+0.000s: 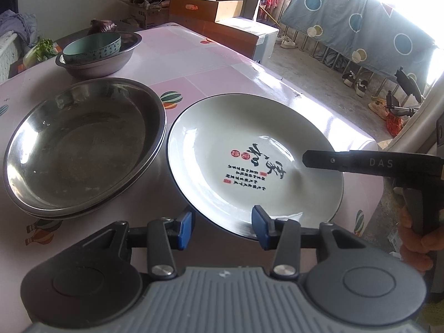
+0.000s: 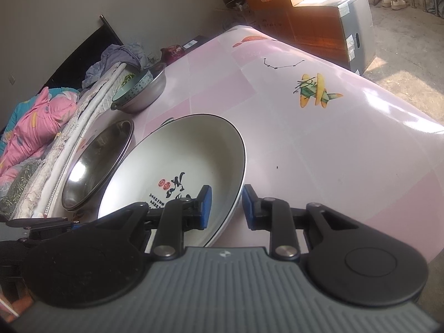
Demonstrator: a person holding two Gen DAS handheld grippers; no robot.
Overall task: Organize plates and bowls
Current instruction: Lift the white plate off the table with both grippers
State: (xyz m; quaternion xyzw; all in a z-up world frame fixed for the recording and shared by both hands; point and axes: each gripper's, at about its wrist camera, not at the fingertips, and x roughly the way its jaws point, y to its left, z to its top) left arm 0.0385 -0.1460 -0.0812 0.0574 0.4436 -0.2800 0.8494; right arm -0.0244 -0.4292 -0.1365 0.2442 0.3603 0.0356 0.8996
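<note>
A white ceramic plate with black calligraphy lies on the pink table, also in the right wrist view. My right gripper is open, its jaws straddling the plate's near rim without closing; one finger reaches over the plate. My left gripper is open at the plate's near edge, one pad over the rim. Stacked steel plates lie left of it, also in the right wrist view. A teal bowl sits in a steel basin at the back.
The pink tablecloth covers the table; its right edge drops off close beside the plate. Cardboard boxes stand beyond the far end. Bedding and a white rail lie along the left side. Vegetables sit far left.
</note>
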